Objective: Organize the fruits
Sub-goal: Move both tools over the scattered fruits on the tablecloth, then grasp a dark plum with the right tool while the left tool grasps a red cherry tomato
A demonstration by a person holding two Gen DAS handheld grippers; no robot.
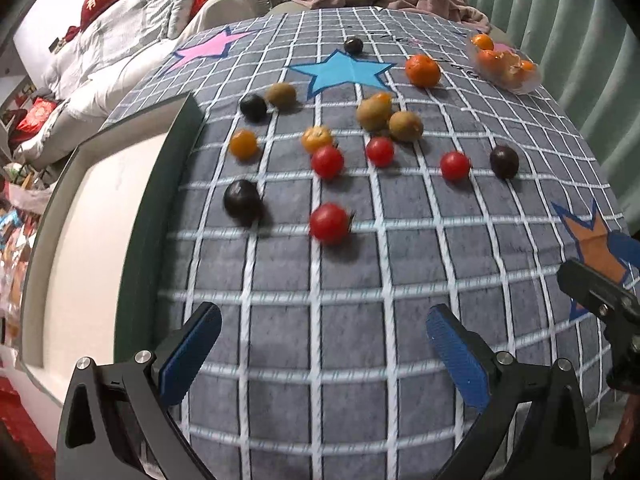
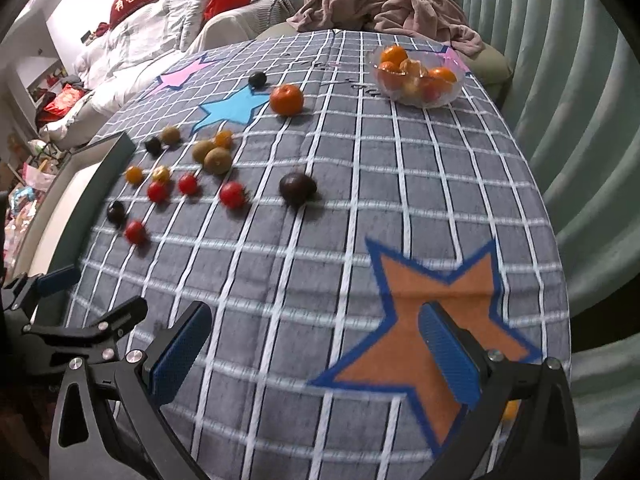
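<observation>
Loose fruit lies scattered on a grey checked cloth [image 1: 320,272]: several red tomatoes such as the nearest tomato [image 1: 329,223], dark plums [image 1: 242,198], kiwis [image 1: 405,125], small orange fruits [image 1: 243,144] and a big tangerine [image 1: 422,70]. A clear bowl [image 2: 416,76] of oranges stands at the far right. My left gripper [image 1: 324,336] is open and empty, short of the nearest tomato. My right gripper [image 2: 316,340] is open and empty above the orange star [image 2: 436,292]; a dark plum [image 2: 297,188] lies well ahead of it.
A dark green raised edge [image 1: 168,184] borders the cloth on the left, with a white surface beyond it. A pink crumpled blanket [image 2: 384,8] lies past the far edge. Green curtain [image 2: 580,120] hangs on the right. A bed with red cushions is at the far left.
</observation>
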